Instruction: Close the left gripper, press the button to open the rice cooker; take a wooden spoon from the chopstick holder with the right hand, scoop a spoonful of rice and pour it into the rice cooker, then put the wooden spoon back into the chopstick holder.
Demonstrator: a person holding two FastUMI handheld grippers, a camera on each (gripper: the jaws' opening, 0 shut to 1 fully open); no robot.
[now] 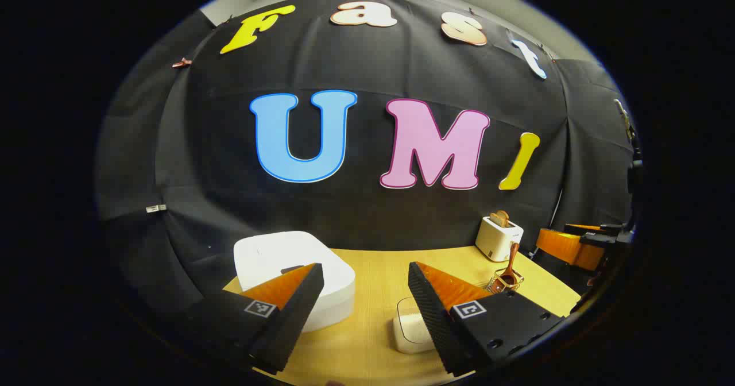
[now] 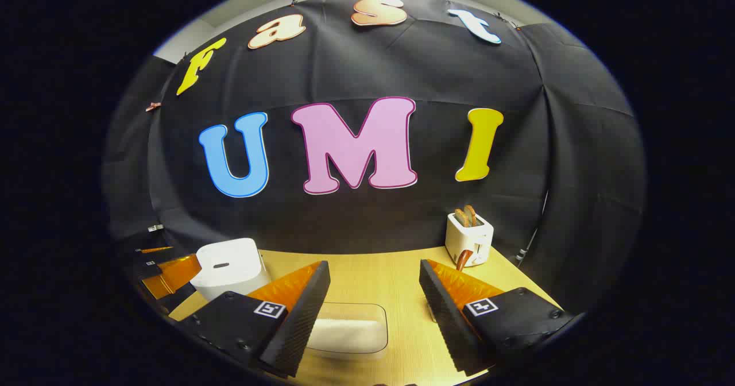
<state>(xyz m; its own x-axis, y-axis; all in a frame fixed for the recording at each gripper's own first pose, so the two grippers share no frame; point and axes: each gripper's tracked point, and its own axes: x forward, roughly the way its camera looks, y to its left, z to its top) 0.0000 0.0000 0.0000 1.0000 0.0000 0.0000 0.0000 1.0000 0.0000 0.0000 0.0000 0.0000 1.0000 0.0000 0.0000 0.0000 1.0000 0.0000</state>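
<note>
Left gripper [image 1: 366, 280] hangs over the near table [image 1: 367, 340] edge, fingers spread wide, nothing between them. Rice cooker [image 1: 298, 274] sits just past its left finger, lid down. Clear rice box [image 1: 410, 328] sits low by the right finger. Spoon [image 1: 509, 268] stands upright in the wire holder [image 1: 504, 282], right of centre, with the toaster [image 1: 498, 236] behind it. Right gripper [image 2: 374, 280] also spread wide, empty, above the rice box [image 2: 347, 328]; cooker [image 2: 229, 266] far left, toaster [image 2: 469, 236] at the back right.
</note>
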